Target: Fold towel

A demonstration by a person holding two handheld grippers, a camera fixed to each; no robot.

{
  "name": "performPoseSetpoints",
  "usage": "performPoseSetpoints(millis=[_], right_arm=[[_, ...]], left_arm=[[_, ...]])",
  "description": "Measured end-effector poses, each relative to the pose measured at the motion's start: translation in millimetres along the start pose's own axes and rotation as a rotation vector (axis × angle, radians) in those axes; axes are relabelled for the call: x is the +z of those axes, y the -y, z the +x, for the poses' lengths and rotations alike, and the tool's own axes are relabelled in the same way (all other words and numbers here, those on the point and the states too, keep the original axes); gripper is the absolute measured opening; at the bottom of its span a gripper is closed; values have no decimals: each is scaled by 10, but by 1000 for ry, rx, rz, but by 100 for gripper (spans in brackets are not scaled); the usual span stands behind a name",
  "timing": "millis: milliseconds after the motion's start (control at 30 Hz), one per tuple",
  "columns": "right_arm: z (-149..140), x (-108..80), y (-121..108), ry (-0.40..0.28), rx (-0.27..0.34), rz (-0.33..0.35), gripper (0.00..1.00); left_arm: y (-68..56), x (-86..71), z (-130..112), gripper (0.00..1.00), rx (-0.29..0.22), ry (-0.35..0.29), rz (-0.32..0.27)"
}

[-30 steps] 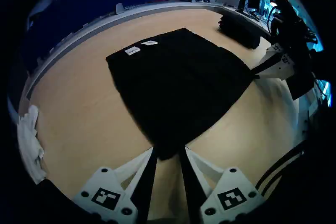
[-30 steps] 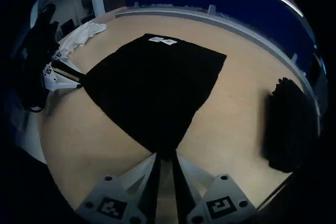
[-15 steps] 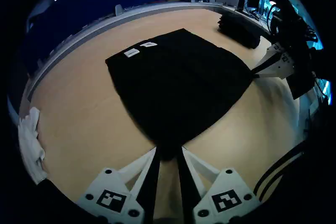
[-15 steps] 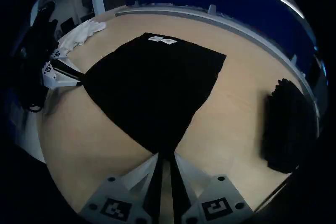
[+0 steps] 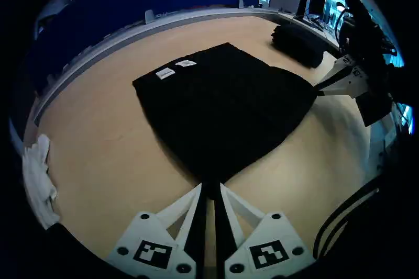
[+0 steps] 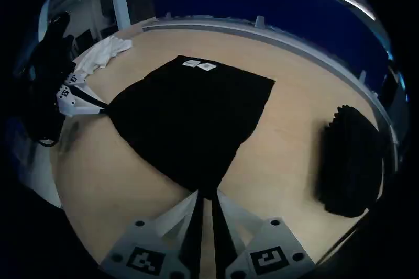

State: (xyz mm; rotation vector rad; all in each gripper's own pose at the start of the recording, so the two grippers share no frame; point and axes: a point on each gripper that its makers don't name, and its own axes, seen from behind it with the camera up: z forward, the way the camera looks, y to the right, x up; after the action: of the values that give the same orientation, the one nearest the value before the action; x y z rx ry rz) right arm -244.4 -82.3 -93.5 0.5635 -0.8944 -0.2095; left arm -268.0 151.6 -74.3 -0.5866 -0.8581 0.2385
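A crumpled white cloth (image 5: pixel 36 179) lies well to the left of the black towel (image 5: pixel 225 106), which is spread open on the wooden surface (image 5: pixel 105 137). The left tongs (image 5: pixel 209 187) are pressed together on the towel's near-left corner. The right tongs (image 6: pixel 205 195) pinch its near-right corner, likely so both corners can lift together and carry over to the tagged far edge. Right of the towel, a dark folded stack (image 6: pixel 351 164) sits loose, in no bin.
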Motion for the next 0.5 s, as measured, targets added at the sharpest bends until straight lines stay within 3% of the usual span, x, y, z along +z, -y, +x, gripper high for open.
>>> performPoseSetpoints(millis=[500], right_arm=[[298, -246, -25, -47, -2, -1, 10]], left_arm=[[-52, -242, 210, 9, -57, -36, 1]])
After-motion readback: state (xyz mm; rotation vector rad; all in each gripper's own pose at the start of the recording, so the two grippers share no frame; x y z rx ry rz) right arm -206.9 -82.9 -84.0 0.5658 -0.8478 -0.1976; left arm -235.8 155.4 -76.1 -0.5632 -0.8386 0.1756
